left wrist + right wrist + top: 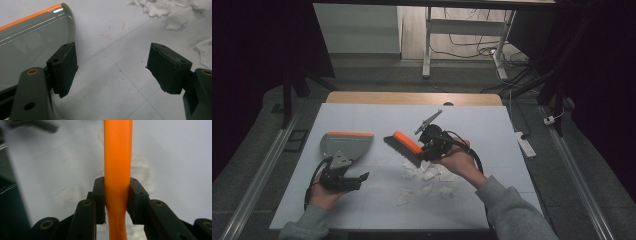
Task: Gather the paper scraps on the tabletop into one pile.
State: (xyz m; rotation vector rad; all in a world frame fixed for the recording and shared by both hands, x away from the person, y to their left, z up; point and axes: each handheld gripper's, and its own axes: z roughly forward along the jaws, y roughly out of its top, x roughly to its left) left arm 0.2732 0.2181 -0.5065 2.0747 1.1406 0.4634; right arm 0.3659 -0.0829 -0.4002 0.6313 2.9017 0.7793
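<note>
high view: right gripper (426, 148) fingers clamped on the brush (404, 146); left gripper (357, 179) fingers apart.

One brush, one dustpan, two grippers, and a scatter of torn paper.

On the white table (492, 130) there is one orange-backed brush (404, 146), one grey dustpan (343, 145) with an orange edge at the left, and two hand-held grippers: the left gripper (362, 176) and the right gripper (424, 150). The white paper scraps (427, 177) near the middle number roughly ten; an exact count cannot be told.
</note>
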